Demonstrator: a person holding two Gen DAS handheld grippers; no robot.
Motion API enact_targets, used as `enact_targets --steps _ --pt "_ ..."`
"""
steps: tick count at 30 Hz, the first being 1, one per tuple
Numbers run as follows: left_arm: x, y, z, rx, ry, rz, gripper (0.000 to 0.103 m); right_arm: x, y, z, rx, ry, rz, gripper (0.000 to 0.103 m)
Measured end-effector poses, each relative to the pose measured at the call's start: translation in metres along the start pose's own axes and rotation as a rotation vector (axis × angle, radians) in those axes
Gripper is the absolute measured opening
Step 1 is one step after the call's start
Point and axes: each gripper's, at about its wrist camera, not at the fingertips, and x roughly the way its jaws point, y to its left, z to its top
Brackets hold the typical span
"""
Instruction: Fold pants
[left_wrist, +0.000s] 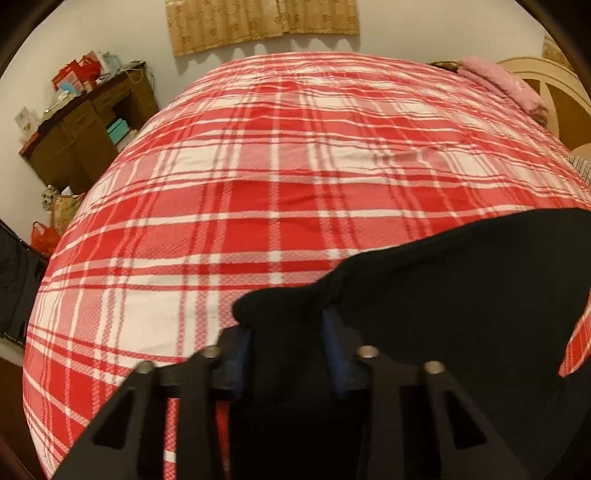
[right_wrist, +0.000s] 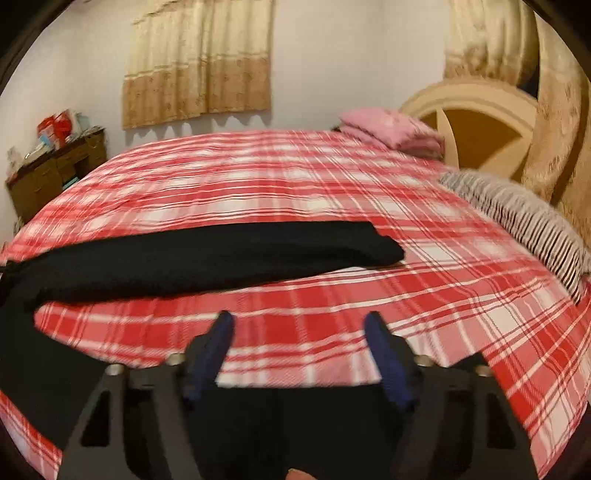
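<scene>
At the bottom centre of the left wrist view, the left hand-held gripper (left_wrist: 288, 332) is clenched on a bunched fold of the black pants (left_wrist: 461, 295): dark cloth fills the gap between its two blue fingers (left_wrist: 334, 354) and spills over their tips, then spreads as a broad, smooth black sheet across the lower right of the frame, lying on the bed (left_wrist: 258, 184). In the right wrist view the right hand-held gripper (right_wrist: 299, 325), at the bottom centre, stands wide apart and released, its blue fingers (right_wrist: 384, 354) with only the plaid cover showing between them; nothing is grasped. The pants (right_wrist: 207, 254) there run as a long black band across the middle left of the frame, ending in a blunt, rounded edge near the centre, with more black fabric along the left edge and under the gripper body at the bottom. The bed (right_wrist: 424, 280) carries a red-and-white plaid cover of woven, slightly wrinkled cloth. At the upper right of this view a folded pink blanket (right_wrist: 391, 129) lies by the cream, arched headboard (right_wrist: 480, 107), and a grey-and-white striped pillow (right_wrist: 524, 218) sits at the right edge of the bed. A tan patterned curtain (right_wrist: 199, 62) hangs on the white wall at upper centre, and a dark wooden table (right_wrist: 48, 173) loaded with red and white boxes stands at the far left.
</scene>
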Motion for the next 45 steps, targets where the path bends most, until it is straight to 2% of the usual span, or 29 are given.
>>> enact_targets --steps 3,9,13,18,21,27,28,30,32,34,38,45 --pt "0.001 -0.002 -0.001 0.006 -0.002 -0.010 0.024 0.019 -0.035 0.018 0.091 0.038 -0.018 0.058" --pt "0.008 0.003 0.000 -0.018 0.005 -0.048 0.024 0.078 -0.105 0.059 0.277 0.137 -0.026 0.058" --pt "0.010 0.006 -0.002 -0.035 0.007 -0.073 0.024 0.121 -0.120 0.083 0.312 0.177 -0.007 0.058" --pt "0.011 0.001 -0.002 -0.022 0.010 -0.062 0.024 0.172 -0.112 0.107 0.275 0.201 0.010 0.058" --pt "0.012 0.001 -0.002 -0.019 0.008 -0.061 0.024 0.200 -0.107 0.113 0.249 0.232 0.006 0.058" --pt "0.014 0.002 -0.001 -0.018 0.005 -0.059 0.024 0.240 -0.111 0.109 0.276 0.327 0.065 0.058" --pt "0.014 0.002 -0.001 -0.017 0.006 -0.057 0.024 0.242 -0.111 0.107 0.272 0.329 0.064 0.057" --pt "0.014 0.001 0.000 -0.016 0.009 -0.054 0.025 0.243 -0.108 0.108 0.238 0.324 0.044 0.048" --pt "0.013 -0.001 0.002 0.000 0.006 -0.047 0.025 0.243 -0.107 0.109 0.216 0.319 0.032 0.022" --pt "0.011 -0.003 0.001 0.009 0.000 -0.038 0.021 0.240 -0.108 0.110 0.223 0.313 0.062 0.010" --pt "0.006 -0.005 0.003 0.019 -0.028 -0.039 0.017 0.225 -0.098 0.112 0.170 0.282 0.067 0.008" --pt "-0.013 0.011 0.003 -0.066 -0.110 -0.114 0.016 0.171 -0.093 0.119 0.121 0.167 0.062 0.008"
